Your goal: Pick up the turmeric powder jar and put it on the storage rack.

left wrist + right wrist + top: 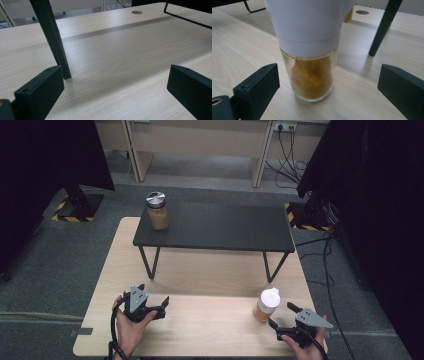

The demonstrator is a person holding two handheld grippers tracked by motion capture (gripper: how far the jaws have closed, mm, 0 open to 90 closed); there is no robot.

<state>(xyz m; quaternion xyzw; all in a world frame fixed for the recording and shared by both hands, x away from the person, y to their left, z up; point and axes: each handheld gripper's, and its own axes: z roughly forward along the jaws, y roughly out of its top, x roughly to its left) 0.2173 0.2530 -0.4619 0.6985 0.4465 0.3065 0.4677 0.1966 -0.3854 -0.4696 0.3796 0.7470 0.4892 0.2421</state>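
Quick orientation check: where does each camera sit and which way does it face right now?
High view: above the person's side, looking forward and down on the pale wooden table; both hands, left gripper and right gripper show.
Left gripper view: low, along its open black jaws toward a black shelf leg.
Right gripper view: low, open jaws facing the white-capped glass jar of orange powder.
Shared: high and right gripper views both show that jar.

Both grippers are black, each topped by a grey three-cornered plate. A black cable loops from the left gripper (165, 304). The right gripper (281, 314) has blocky jaws with small screw holes.
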